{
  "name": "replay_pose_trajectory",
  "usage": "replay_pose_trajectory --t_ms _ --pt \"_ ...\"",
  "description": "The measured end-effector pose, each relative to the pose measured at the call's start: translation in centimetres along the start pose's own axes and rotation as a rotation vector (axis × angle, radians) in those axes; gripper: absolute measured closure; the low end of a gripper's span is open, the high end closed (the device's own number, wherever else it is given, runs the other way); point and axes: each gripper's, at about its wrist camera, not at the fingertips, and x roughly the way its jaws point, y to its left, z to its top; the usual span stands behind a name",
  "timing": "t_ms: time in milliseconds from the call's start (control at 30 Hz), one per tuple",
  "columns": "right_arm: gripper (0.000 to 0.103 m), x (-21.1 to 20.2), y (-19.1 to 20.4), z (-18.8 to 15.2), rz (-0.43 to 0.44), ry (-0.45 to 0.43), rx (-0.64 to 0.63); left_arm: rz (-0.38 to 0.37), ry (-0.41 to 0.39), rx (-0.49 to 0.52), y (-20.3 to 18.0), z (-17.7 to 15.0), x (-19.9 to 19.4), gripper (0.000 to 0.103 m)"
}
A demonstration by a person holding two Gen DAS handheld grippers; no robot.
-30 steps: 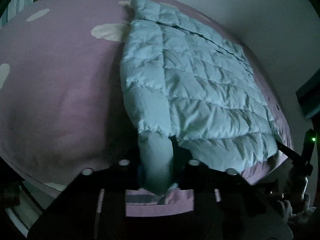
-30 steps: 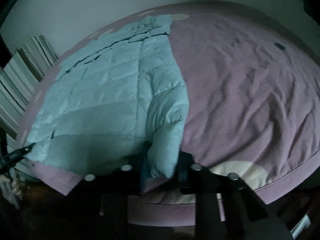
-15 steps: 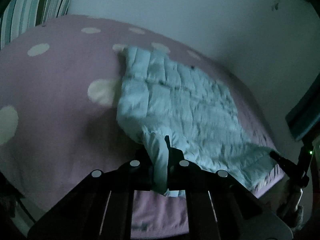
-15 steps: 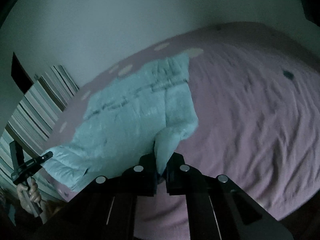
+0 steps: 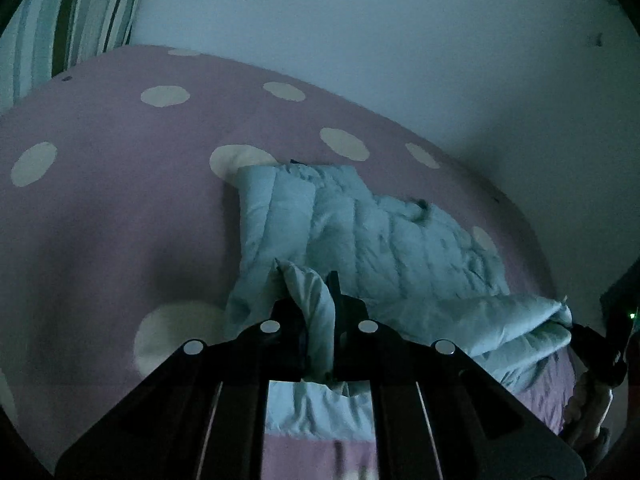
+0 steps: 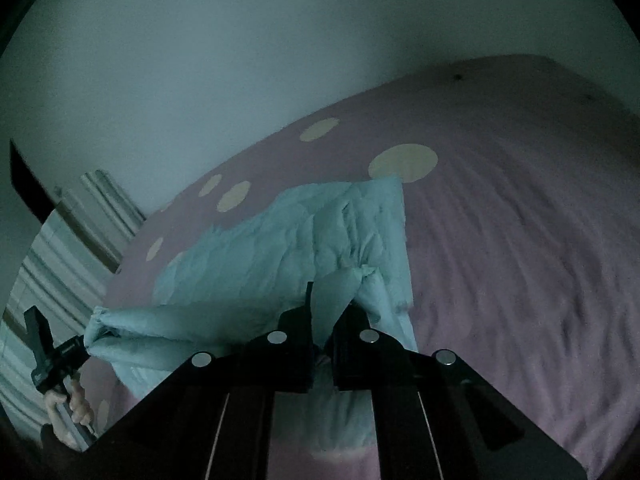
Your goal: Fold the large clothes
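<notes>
A pale blue quilted puffer jacket [image 5: 384,248] lies on a pink bed with cream dots [image 5: 100,208]. Its near hem is lifted off the bed. My left gripper [image 5: 316,312] is shut on one lower corner of the jacket. My right gripper [image 6: 326,316] is shut on the other lower corner. The jacket [image 6: 280,248] also shows in the right wrist view, with its raised hem sagging between the two grippers. The right gripper [image 5: 592,344] shows at the right edge of the left wrist view. The left gripper [image 6: 60,360] shows at the left of the right wrist view.
A plain wall [image 5: 400,40] stands behind the bed. Striped curtains [image 5: 80,12] hang at the far left, also in the right wrist view [image 6: 48,272]. The pink bedcover [image 6: 520,220] stretches wide to the right of the jacket.
Both grippers have risen and lifted the jacket's lower hem off the bed; the views have tilted up toward the wall. The jacket now bunches and looks shorter.
</notes>
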Motion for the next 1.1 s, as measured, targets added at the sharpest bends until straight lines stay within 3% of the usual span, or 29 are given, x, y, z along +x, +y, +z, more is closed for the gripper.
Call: replay_pose_trajectory --t_ms 233,400,500,533,567,667,733,900,1100 --pt "0.098 8.2 -1.9 1.8 -0.066 0.100 0.029 0.058 0.084 0.018 1.3 1.3 7.7 0.095" --pt "0.096 9.9 -2.4 1.7 -0.071 0.124 0.022 0.066 0.072 0.063 1.1 1.2 8.4 0.092" --pt "0.087 8.6 -2.3 2.2 -0.056 0.092 0.015 0.068 0.052 0.092 0.8 1.6 7.3 0.071" --pt "0.077 7.9 -2.2 2.4 -0.048 0.077 0.011 0.066 0.043 0.099 0.6 1.6 6.7 0.051" --pt "0.066 7.2 -2.1 2.5 -0.041 0.060 0.008 0.062 0.030 0.103 0.6 1.7 6.0 0.039" --pt "0.042 5.4 -1.8 2.8 -0.049 0.002 -0.006 0.083 -0.023 0.130 0.0 1.5 4.0 0.022" --pt "0.039 4.1 -1.7 2.8 -0.054 -0.032 -0.022 0.158 -0.077 0.161 -0.7 1.3 2.6 0.012" --pt "0.039 2.9 -2.2 2.2 -0.070 -0.024 -0.043 0.212 -0.169 0.286 -1.5 0.5 -0.4 0.010" --pt "0.039 2.9 -2.0 1.6 -0.075 -0.013 -0.062 0.232 -0.138 0.312 -0.4 -0.4 -0.4 0.010"
